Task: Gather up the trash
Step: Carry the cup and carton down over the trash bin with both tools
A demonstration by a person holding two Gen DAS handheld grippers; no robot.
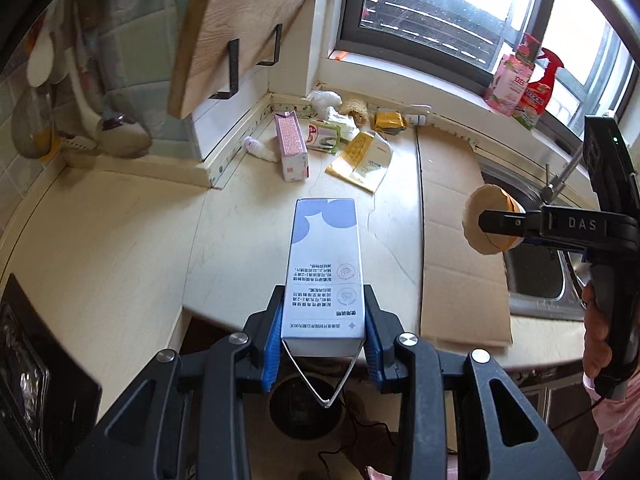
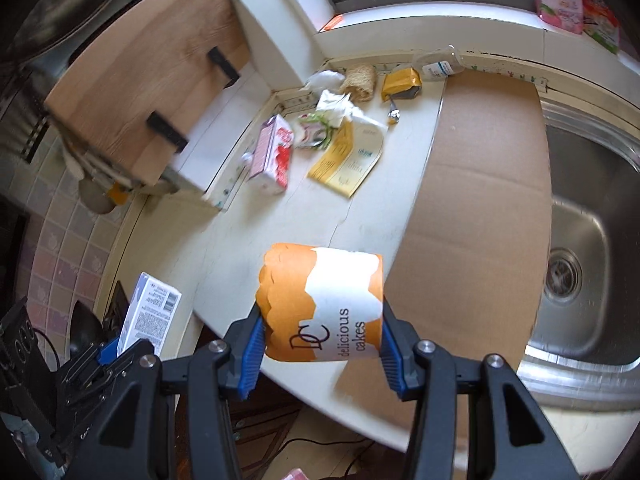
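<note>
My left gripper (image 1: 323, 312) is shut on a tall white and blue box (image 1: 325, 248), held near its open bottom flap above the counter's front edge. To the right, my right gripper (image 1: 496, 220) is shut on an orange and white paper cake cup (image 1: 480, 204). In the right wrist view the blue pads (image 2: 252, 356) press both sides of this cup (image 2: 320, 300), printed "delicious cakes". The left gripper (image 2: 116, 352) and its box (image 2: 150, 312) show at the lower left. More trash lies in the far corner: a pink carton (image 1: 291, 148), a yellow and white pouch (image 1: 362, 160), crumpled tissue (image 2: 336, 104).
A flat cardboard sheet (image 2: 480, 184) covers the counter beside the steel sink (image 2: 592, 240). A wooden cutting board (image 1: 236, 20) hangs at the left wall. Spray bottles (image 1: 532, 80) stand on the window sill. A dark round object (image 1: 306, 404) sits on the floor below the counter edge.
</note>
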